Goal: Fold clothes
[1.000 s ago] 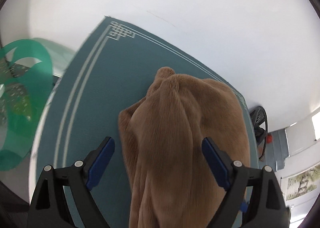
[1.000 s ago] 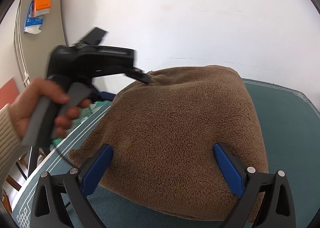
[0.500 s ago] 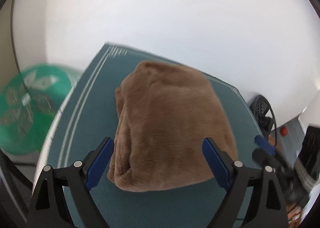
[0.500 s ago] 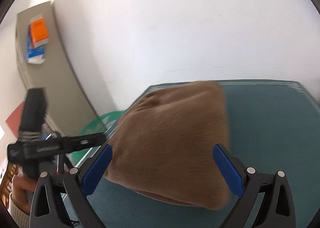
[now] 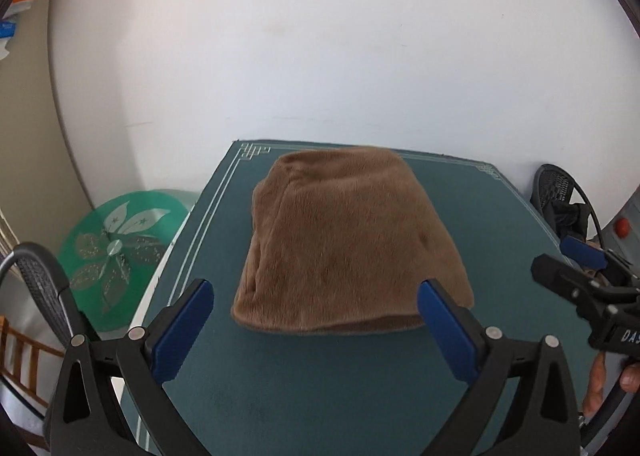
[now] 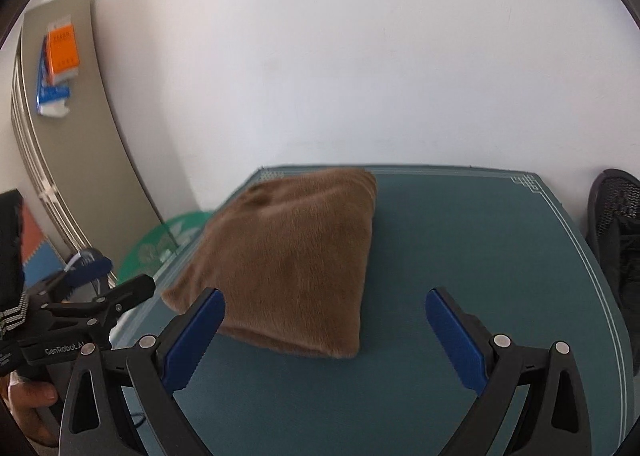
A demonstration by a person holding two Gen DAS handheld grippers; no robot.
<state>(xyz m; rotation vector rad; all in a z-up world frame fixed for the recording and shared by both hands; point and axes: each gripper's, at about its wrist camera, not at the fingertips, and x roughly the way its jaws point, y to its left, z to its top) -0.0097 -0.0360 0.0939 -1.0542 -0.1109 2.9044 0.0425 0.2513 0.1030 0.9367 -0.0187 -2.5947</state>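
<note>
Resting: we see the folded brown fleece garment (image 5: 348,240) lying flat on the counter (image 5: 360,388), ahead of both grippers and touched by neither.
Left gripper: our left gripper (image 5: 316,330) is spread wide with nothing between its blue pads (image 5: 182,330); the garment's near edge lies just beyond the fingertips, centred in the gap.
Right gripper: our right gripper (image 6: 326,340) is also wide apart and empty; the garment (image 6: 284,260) sits ahead and to the left of it, its near corner just past the left blue pad (image 6: 192,338).
Counter: covered in a dark teal mat with thin pale border lines (image 6: 580,256); bare mat lies ahead and to the right of the right gripper.
Hands: in the left wrist view we see the right gripper (image 5: 588,280) at the right edge, a hand (image 5: 600,380) below it; in the right wrist view the left gripper (image 6: 92,296) shows at the left edge.
Beyond: a green round fan (image 5: 116,248) stands left of the left gripper, off the counter; a white wall (image 5: 320,36) rises behind.
</note>
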